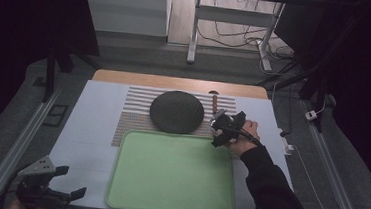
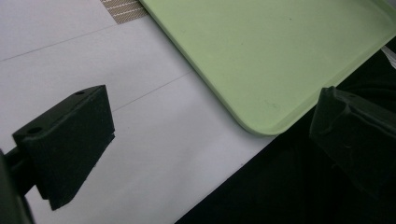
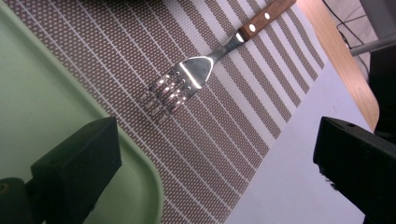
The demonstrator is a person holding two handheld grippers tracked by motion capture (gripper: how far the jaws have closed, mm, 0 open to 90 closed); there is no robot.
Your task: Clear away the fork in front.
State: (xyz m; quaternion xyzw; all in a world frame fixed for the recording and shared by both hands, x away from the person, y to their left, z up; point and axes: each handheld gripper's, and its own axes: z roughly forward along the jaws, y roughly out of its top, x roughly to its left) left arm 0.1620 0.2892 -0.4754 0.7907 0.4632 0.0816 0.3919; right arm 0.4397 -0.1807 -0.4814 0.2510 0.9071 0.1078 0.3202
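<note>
At the desk's (image 1: 98, 102) near left corner the left gripper (image 1: 64, 183) hovers, fingers spread and empty. A green tray (image 1: 168, 176) lies centre. Farther right, the right gripper (image 1: 229, 128) hangs with fingers released above the fork (image 3: 187, 81) on the striped placemat (image 1: 132, 113), beside a dark round plate (image 1: 176, 112).

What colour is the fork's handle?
The fork has a brown wooden handle with little silver rivets. The right gripper view shows it best.
</note>
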